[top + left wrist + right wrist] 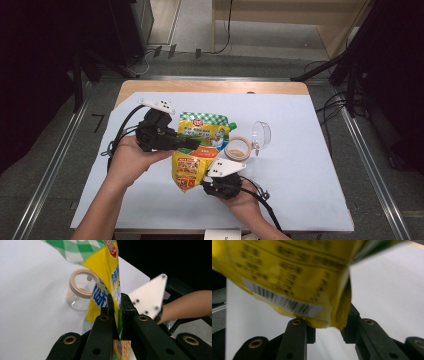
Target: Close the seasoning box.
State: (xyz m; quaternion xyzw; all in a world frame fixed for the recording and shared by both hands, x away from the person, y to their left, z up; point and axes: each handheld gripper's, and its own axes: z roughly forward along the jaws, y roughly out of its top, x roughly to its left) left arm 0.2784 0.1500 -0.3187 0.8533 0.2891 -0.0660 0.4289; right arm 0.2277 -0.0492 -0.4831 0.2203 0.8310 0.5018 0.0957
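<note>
Yellow-and-green printed foil pouch (196, 150), one, held up off the table between both grippers, just beside the jar. Left gripper (192, 144): jaws clamped tight on the pouch's side edge; in the left gripper view the foil (106, 267) is pinched flat between the pads. Right gripper (206, 186): at the pouch's bottom corner; in the right gripper view the barcode end (294, 277) sits between the jaws, which stand partly apart, and whether the pads press on it cannot be told.

Surface: one wooden table covered by a pale blue-white sheet (300, 165). Room: grey floor with metal rails on either side, dark stands and cables at the edges.

Count: one clear glass jar (238, 148) with a beige rim, one clear hinged lid (261, 134) beside it, two grippers, two forearms.
</note>
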